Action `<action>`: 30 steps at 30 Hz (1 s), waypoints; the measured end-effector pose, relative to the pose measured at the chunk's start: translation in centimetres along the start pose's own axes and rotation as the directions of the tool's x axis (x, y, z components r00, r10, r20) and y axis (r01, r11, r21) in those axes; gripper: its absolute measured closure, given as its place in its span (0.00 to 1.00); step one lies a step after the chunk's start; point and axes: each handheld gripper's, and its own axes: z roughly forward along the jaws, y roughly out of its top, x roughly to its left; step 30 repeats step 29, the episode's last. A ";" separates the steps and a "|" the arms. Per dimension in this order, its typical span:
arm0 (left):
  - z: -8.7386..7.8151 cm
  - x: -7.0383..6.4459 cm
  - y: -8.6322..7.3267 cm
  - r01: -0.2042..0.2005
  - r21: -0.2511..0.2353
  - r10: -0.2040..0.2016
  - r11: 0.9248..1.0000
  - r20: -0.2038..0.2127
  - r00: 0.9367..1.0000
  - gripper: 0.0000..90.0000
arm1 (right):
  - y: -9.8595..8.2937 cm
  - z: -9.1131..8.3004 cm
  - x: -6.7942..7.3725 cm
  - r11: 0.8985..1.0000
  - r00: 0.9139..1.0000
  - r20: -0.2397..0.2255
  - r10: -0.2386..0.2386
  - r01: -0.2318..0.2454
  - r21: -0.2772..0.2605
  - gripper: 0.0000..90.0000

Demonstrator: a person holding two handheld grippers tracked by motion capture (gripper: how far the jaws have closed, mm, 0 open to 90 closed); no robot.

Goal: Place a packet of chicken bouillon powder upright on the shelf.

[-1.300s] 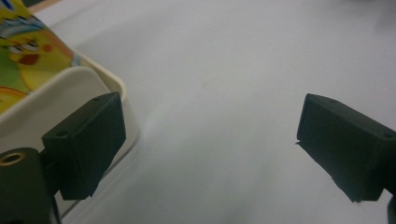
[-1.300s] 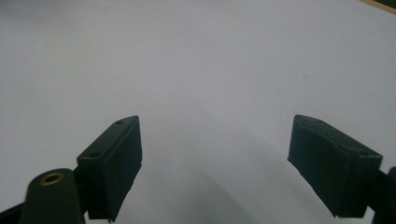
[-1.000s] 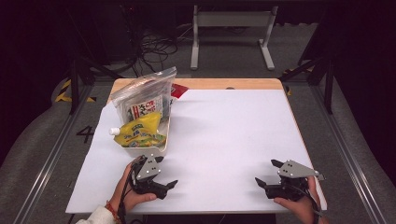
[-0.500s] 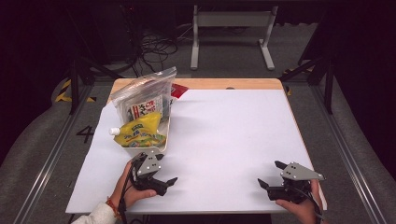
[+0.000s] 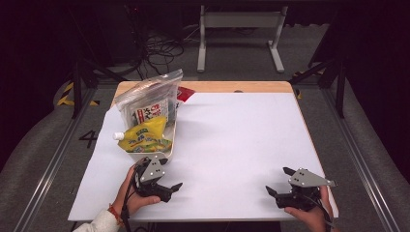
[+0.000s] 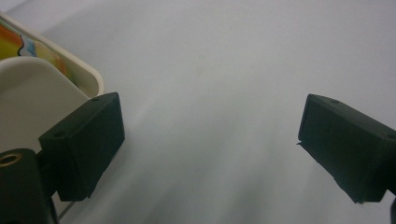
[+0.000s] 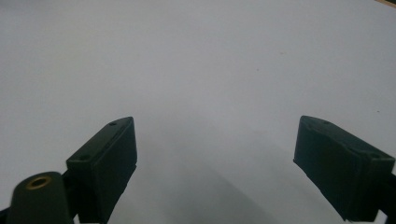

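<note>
Tray (image 5: 170, 145) of pouches sits just beside left gripper (image 5: 167, 186), jaws apart, empty. Right gripper (image 5: 279, 187) likewise spread, well apart. Judged: pre-grasp; next, approach tray rim.

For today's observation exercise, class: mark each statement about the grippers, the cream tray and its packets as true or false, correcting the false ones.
1. Both grippers are open. True: the left gripper and right gripper have jaws apart.
2. The yellow spouted pouch lies in the cream plastic tray. True.
3. The right gripper holds the clear plastic bag. False: it holds nothing.
4. The tray sits at the white table's right edge. False: the left side.
</note>
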 end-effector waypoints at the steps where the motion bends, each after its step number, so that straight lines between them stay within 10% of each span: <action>1: 0.0 0.0 0.0 -0.003 0.002 0.003 1.000 -0.001 1.000 0.09 | 0.0 0.0 0.0 1.000 1.000 -0.001 0.003 -0.003 -0.002 0.15; 30: -0.2 0.4 -0.1 0.017 -0.010 -0.017 1.000 0.001 1.000 0.09 | 0.1 0.0 0.0 1.000 1.000 -0.003 0.012 -0.012 -0.010 0.15</action>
